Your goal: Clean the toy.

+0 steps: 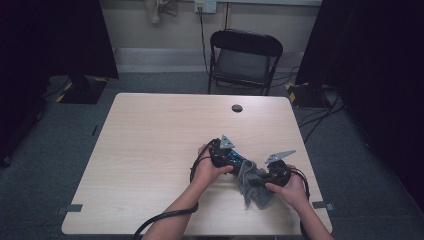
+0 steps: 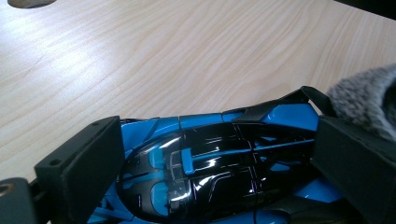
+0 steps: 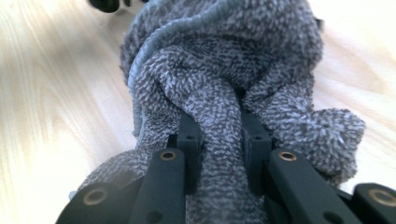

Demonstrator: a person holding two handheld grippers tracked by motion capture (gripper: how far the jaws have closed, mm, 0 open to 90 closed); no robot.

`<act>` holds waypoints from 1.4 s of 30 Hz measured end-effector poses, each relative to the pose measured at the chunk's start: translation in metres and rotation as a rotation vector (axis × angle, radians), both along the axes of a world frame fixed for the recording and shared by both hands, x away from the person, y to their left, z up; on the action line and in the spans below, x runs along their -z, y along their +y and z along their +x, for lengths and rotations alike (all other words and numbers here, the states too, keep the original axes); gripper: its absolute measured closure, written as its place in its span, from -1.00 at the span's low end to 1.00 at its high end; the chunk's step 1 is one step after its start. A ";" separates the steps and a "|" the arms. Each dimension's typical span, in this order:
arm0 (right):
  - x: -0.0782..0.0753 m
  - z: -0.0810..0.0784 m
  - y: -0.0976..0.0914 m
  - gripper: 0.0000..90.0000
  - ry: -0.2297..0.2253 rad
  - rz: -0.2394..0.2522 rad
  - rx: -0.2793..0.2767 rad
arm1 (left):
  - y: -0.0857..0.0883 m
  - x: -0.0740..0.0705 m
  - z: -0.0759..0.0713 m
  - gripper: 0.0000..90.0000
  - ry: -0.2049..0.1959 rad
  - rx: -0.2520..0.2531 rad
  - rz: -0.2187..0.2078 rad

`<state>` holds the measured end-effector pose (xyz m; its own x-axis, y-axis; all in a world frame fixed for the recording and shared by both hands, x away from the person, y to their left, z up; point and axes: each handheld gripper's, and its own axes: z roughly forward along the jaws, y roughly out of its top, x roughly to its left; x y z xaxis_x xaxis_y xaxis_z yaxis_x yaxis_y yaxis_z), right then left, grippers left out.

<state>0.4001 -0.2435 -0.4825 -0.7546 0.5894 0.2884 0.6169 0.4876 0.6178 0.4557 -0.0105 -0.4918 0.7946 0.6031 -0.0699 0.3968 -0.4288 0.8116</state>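
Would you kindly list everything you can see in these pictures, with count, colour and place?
toy car: one, blue and black, on the table near its front right, clamped between the left gripper's jaws.
cloth: one, grey terry, bunched against the car's end, pinched by the right gripper.
table: one, light wood, centre of the room, with a round cable hole near its far edge.
folding chair: one, black, behind the table.
wall socket: one, white, on the far wall.
left gripper: one, black, shut on the car.
right gripper: one, black, shut on the cloth.
hands: two, left hand, right hand, each holding a gripper.
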 end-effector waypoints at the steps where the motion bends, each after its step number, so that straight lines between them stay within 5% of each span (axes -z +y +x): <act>1: 0.000 0.001 -0.003 0.66 0.002 0.006 0.017 | 0.000 0.000 0.000 -0.95 0.000 0.000 0.000; 12: 0.001 0.013 -0.023 0.66 -0.034 -0.011 0.167 | 0.000 0.000 0.000 -0.95 0.000 0.000 0.001; 21: -0.005 0.020 -0.034 0.65 -0.136 -0.070 0.368 | 0.000 0.000 -0.001 -0.95 -0.003 0.000 -0.002; 29: -0.003 0.012 -0.009 0.65 -0.098 -0.106 0.254 | 0.000 0.001 -0.001 -0.95 -0.007 -0.001 -0.008; 42: 0.000 -0.011 -0.004 0.67 -0.055 -0.026 0.191 | 0.001 0.001 -0.001 -0.95 -0.011 -0.003 -0.008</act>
<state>0.3896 -0.2474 -0.4821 -0.6425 0.7301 0.2328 0.6654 0.3808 0.6421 0.4544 -0.0098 -0.4932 0.7935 0.6050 -0.0665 0.3895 -0.4208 0.8193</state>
